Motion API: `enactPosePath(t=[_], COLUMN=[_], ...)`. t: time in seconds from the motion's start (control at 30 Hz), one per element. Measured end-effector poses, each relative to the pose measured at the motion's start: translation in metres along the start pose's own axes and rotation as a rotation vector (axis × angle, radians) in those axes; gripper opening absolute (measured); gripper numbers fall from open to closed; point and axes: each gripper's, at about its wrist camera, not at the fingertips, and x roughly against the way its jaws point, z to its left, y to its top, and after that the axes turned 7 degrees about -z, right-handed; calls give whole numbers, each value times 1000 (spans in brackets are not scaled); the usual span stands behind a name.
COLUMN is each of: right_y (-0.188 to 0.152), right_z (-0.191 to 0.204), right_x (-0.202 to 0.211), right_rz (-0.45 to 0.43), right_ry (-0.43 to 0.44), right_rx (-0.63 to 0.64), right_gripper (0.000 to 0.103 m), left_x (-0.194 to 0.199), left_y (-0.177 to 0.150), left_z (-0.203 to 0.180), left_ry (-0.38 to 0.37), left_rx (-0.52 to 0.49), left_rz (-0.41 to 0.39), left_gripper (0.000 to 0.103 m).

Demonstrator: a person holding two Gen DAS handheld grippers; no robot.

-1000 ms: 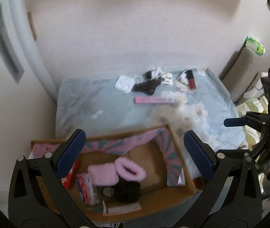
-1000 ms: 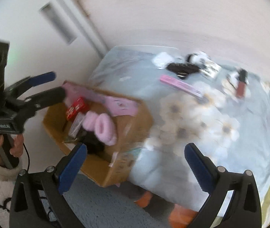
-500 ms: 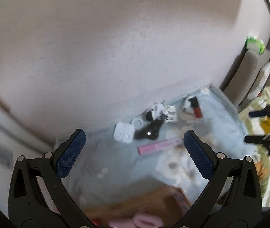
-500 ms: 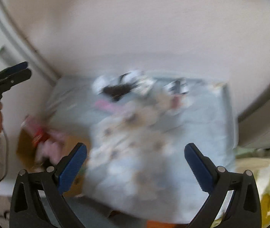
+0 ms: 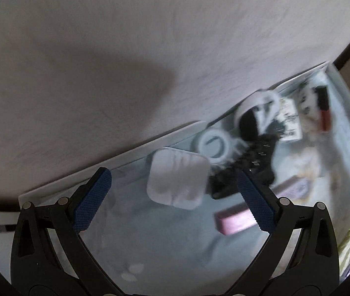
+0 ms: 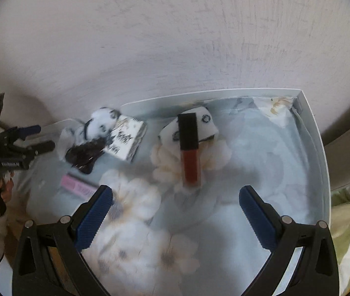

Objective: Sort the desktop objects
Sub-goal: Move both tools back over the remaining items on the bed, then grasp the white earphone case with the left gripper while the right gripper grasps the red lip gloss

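Both grippers are hanging wide open and empty, the left gripper (image 5: 175, 199) with a white case (image 5: 177, 177) at 12 o'clock, the right gripper (image 6: 175, 217) with a lip gloss (image 6: 189, 148) at 12 on the table (image 6: 318, 148).

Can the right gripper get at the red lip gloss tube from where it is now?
Probably yes. The right gripper is open and empty, and the lip gloss tube lies just ahead of its fingertips, uncovered on top of a white pad. Nothing stands between them; the silver box sits off to the left.
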Motion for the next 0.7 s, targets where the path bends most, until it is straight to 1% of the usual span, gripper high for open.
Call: enactPosePath(t=[0.07,0.2,0.33,0.4,0.47,0.5,0.57,0.6,0.67,0.7], right_y=[1,1,0,0,1,1,2,3,3,3], right_z=[-1,1,1,-1,-3,-3,-5,-7,-10,-10], right_x=[-6,-19,-29,-34,-38,-40,-44,-45,-48,-48], right_rz=[-15,-25,-25,-21,-17,-16,-10,-9,-3,-3], right_ry=[-10,-43,-83,-95,-91,-93,-98,-97,-94,-93], right_rx=[-7,21,29,27,21,20,14,9,-3,-4], right_gripper=[102,102,96,88,74,70,57,54,45,42], left_x=[-8,-21,-25,-26,-26,-27,-27,-27,-26,-25], left_y=[-2,-8,-15,-18,-21,-23,-27,-28,-31,-32], left_z=[2,5,5,5,6,7,10,11,14,14], left_ry=[11,2,-29,-37,-49,-54,-71,-68,-52,-49], left_rx=[3,12,25,35,51,58,87,95,110,112], left_rz=[5,18,3,-3,-8,-9,-11,-15,-24,-27], left_gripper=[101,101,102,102,102,102,101,100,100,100])
